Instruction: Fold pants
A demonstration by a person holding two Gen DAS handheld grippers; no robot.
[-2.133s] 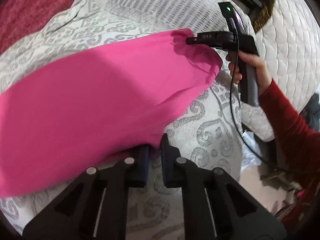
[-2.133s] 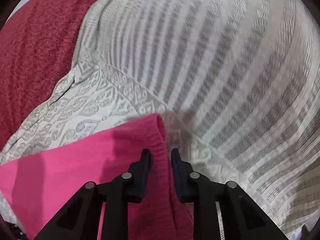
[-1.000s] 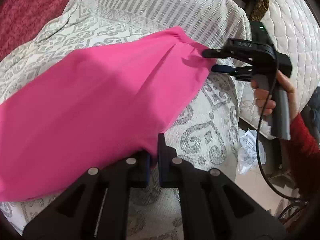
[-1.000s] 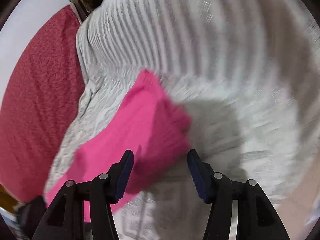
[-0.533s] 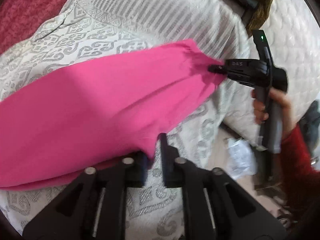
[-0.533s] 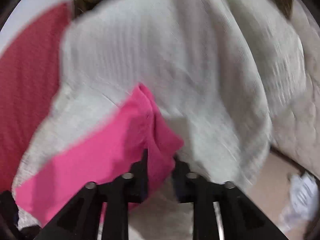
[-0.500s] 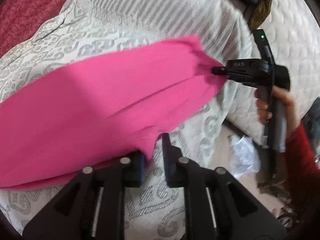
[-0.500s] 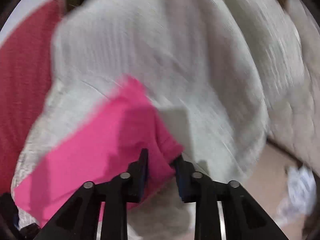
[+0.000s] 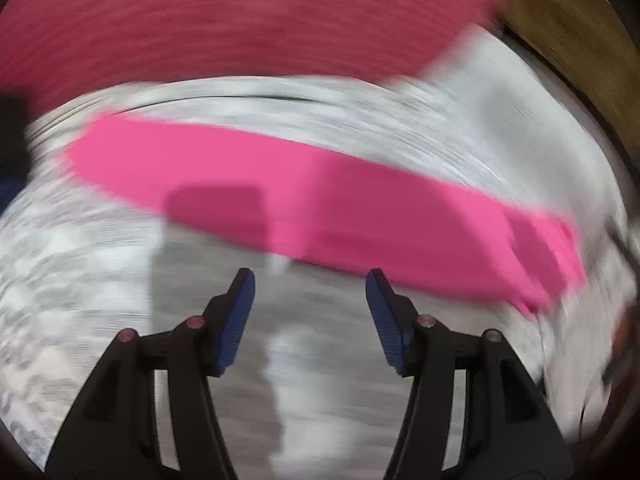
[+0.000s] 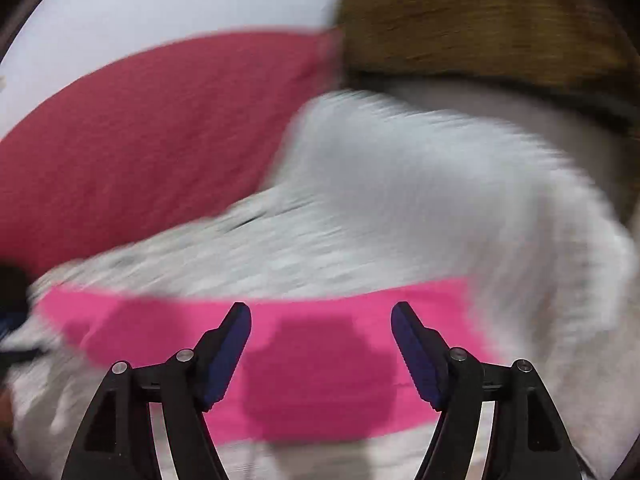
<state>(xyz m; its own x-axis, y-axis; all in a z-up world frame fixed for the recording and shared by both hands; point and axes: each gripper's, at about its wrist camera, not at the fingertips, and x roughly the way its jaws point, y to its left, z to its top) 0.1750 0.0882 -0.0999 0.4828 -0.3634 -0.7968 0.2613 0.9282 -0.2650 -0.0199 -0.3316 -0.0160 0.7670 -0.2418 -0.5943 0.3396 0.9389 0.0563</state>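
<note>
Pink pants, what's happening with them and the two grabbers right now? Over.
Left gripper and right gripper open, jaws just opened, nothing between. Pink pants lying loose on the white patterned bedspread. Picture blurry; nothing seen in the way.

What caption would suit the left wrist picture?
Open left gripper, jaws just opened and empty, above bright pink fabric pants lying flat on a grey-white patterned bedspread.

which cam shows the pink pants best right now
The left wrist view: the pink pants stretch across the frame as one long band, blurred. The right wrist view shows a shorter stretch, partly hidden behind the tool fingers.
</note>
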